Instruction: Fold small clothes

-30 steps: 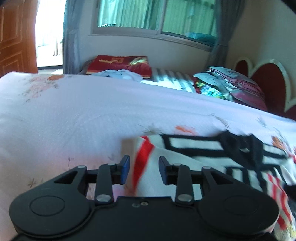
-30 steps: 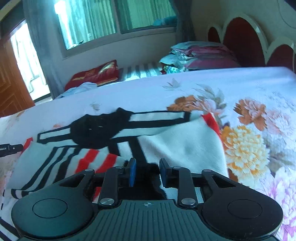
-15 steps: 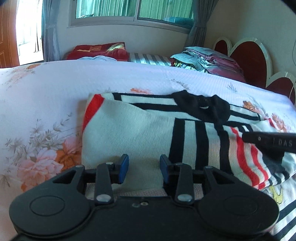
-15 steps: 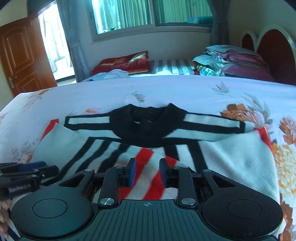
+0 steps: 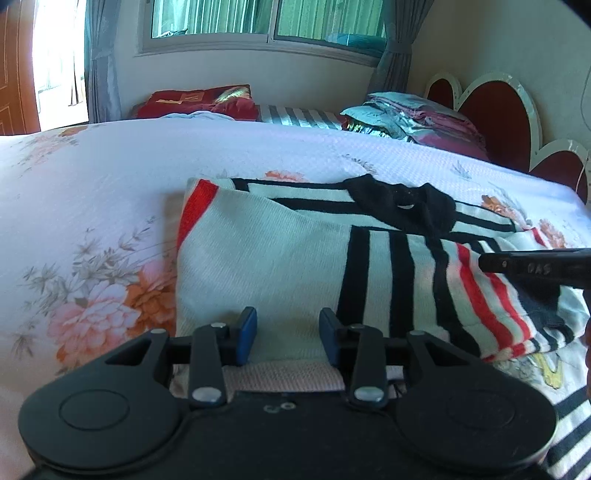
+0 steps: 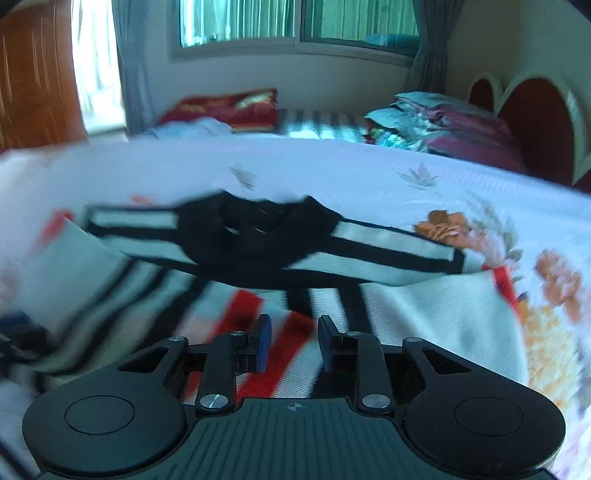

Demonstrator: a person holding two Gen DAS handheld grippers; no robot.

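One striped sweater (image 5: 295, 266) lies flat — collar (image 5: 402, 206) pointing away.

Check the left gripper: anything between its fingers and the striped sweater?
Nothing visible. The left gripper is open right at the near hem of the striped sweater, with only knit fabric between the blue pads. The right gripper reaches over the folded sleeve, well off to the side.

Window (image 5: 266, 18) daylight, fisheye warp — right view blurred

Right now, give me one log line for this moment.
sweater: sides folded in, on bed | left gripper: open at hem | right gripper: open
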